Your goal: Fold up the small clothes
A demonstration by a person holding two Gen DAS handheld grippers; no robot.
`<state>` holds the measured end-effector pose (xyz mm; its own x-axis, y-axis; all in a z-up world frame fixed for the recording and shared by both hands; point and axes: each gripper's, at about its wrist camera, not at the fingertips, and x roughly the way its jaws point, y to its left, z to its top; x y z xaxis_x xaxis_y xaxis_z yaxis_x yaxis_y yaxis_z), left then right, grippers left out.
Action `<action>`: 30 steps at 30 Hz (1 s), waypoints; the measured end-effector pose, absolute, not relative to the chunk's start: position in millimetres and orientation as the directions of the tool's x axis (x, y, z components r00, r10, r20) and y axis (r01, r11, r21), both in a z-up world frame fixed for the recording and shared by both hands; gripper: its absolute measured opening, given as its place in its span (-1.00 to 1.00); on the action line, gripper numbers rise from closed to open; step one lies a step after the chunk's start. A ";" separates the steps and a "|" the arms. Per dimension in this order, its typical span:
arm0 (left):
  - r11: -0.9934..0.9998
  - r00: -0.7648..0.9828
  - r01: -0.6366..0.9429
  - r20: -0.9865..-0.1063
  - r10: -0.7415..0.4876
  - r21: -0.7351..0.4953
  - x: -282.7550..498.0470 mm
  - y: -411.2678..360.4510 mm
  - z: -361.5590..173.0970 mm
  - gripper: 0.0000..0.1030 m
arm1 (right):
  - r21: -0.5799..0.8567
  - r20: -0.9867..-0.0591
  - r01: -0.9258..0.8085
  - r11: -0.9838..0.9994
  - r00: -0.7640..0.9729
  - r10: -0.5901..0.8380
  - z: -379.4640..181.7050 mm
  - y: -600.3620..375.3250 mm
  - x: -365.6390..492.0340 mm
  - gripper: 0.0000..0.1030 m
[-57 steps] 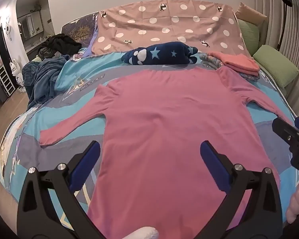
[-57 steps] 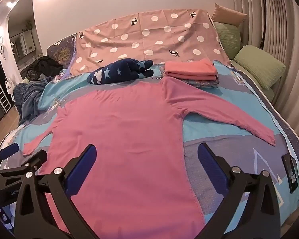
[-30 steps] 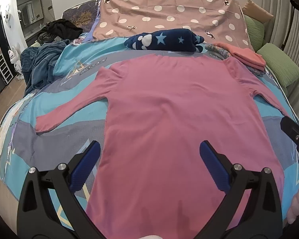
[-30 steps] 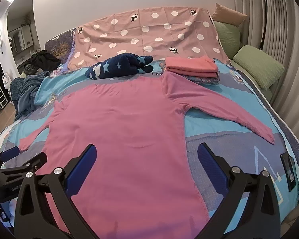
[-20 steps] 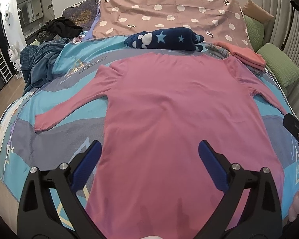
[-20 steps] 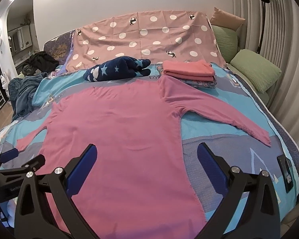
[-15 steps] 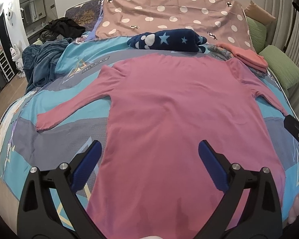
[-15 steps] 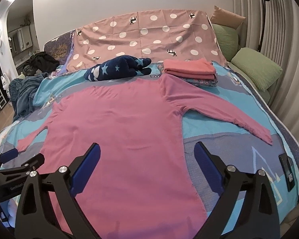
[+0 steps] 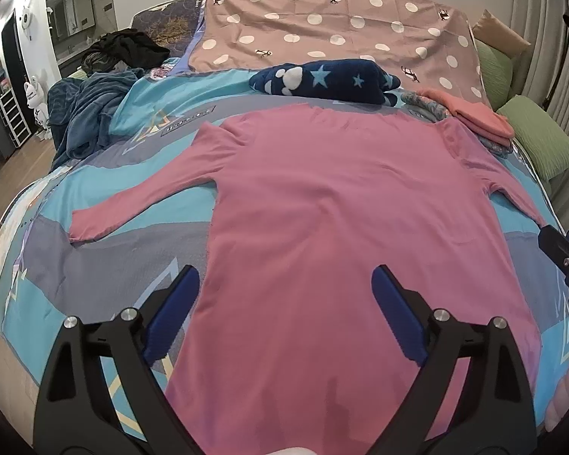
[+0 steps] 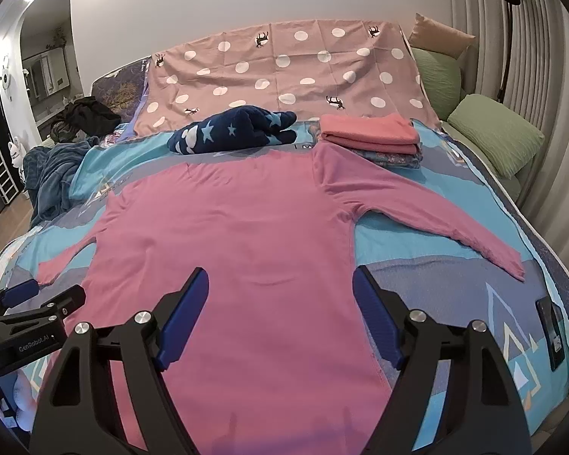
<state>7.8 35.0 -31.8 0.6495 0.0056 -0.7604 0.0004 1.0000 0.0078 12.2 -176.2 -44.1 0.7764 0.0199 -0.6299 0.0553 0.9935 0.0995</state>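
Home bedroom: bed (image 10: 512, 227), green pillows (image 10: 497, 136), patterned duvet (image 9: 132, 197).

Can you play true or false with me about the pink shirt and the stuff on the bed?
1. The pink shirt lies spread flat with both sleeves out. True.
2. The right gripper is squeezing the shirt. False: its jaws are closing, but nothing is pinched.
3. The starry navy blanket lies beyond the shirt's collar. True.
4. The folded pink stack sits on the green pillow. False: it rests on the bedspread, beside the shirt's shoulder.
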 end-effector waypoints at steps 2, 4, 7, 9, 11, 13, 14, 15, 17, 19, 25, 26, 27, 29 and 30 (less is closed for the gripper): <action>1.000 0.651 0.004 -0.759 0.006 0.011 7.7 34.5 -32.2 0.80 | 0.097 -0.630 0.054 0.994 0.776 0.019 -44.2 -175.8 12.4 0.53; 1.000 0.648 0.009 -0.762 0.003 0.011 8.1 34.0 -32.5 0.76 | 0.094 -0.631 0.051 0.994 0.775 0.020 -44.5 -175.7 13.1 0.53; 1.000 0.643 0.016 -0.766 0.000 0.013 8.9 32.7 -33.9 0.71 | 0.092 -0.634 0.043 0.995 0.773 0.025 -44.7 -174.3 14.4 0.53; 1.000 0.639 0.020 -0.769 -0.003 0.012 9.5 32.3 -34.8 0.62 | 0.093 -0.636 0.035 0.995 0.771 0.032 -44.9 -172.8 15.3 0.53; 1.000 0.634 0.022 -0.773 -0.008 0.009 10.5 32.5 -36.1 0.56 | 0.092 -0.641 0.026 0.995 0.767 0.039 -45.2 -171.8 16.2 0.53; 1.000 0.631 0.021 -0.776 -0.008 0.006 11.1 33.2 -37.1 0.56 | 0.092 -0.646 0.023 0.996 0.762 0.042 -46.0 -171.1 17.3 0.53; 1.000 0.631 0.020 -0.776 -0.007 0.007 11.3 33.4 -37.4 0.56 | 0.091 -0.649 0.023 0.996 0.760 0.041 -46.5 -170.3 17.7 0.53; 1.000 0.630 0.019 -0.777 -0.007 0.007 11.7 33.7 -37.8 0.56 | 0.090 -0.652 0.019 0.996 0.757 0.044 -47.1 -169.6 18.2 0.53; 1.000 0.629 0.016 -0.777 -0.004 0.008 12.4 34.3 -38.3 0.56 | 0.088 -0.648 0.016 0.996 0.760 0.045 -47.0 -169.0 17.7 0.51; 1.000 0.629 0.015 -0.777 -0.005 0.006 12.3 34.8 -38.8 0.56 | 0.081 -0.643 0.011 0.997 0.764 0.044 -46.3 -167.2 16.8 0.51; 1.000 0.630 0.008 -0.777 -0.009 -0.005 11.5 39.2 -40.3 0.56 | 0.076 -0.641 0.002 0.997 0.766 0.047 -45.6 -164.1 17.3 0.46; 1.000 0.628 0.006 -0.778 -0.010 -0.009 11.9 40.3 -40.8 0.54 | 0.076 -0.642 0.003 0.997 0.765 0.047 -45.7 -163.8 17.7 0.45; 1.000 0.628 0.004 -0.778 -0.012 -0.012 11.3 41.5 -41.3 0.52 | 0.075 -0.643 0.002 0.997 0.764 0.047 -45.5 -163.5 18.2 0.45; 1.000 0.629 0.002 -0.777 -0.017 -0.021 11.2 43.4 -42.1 0.52 | 0.072 -0.645 0.001 0.997 0.763 0.046 -45.7 -162.4 19.1 0.44; 1.000 0.631 0.000 -0.776 -0.020 -0.025 11.1 44.5 -42.3 0.52 | 0.071 -0.645 0.001 0.997 0.762 0.045 -45.6 -161.9 19.1 0.44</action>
<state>11.1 44.5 -42.3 0.6308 -0.0196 -0.7757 0.0003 0.9997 -0.0251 19.1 -161.9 -45.6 0.7625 0.0452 -0.6454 0.0011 0.9975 0.0711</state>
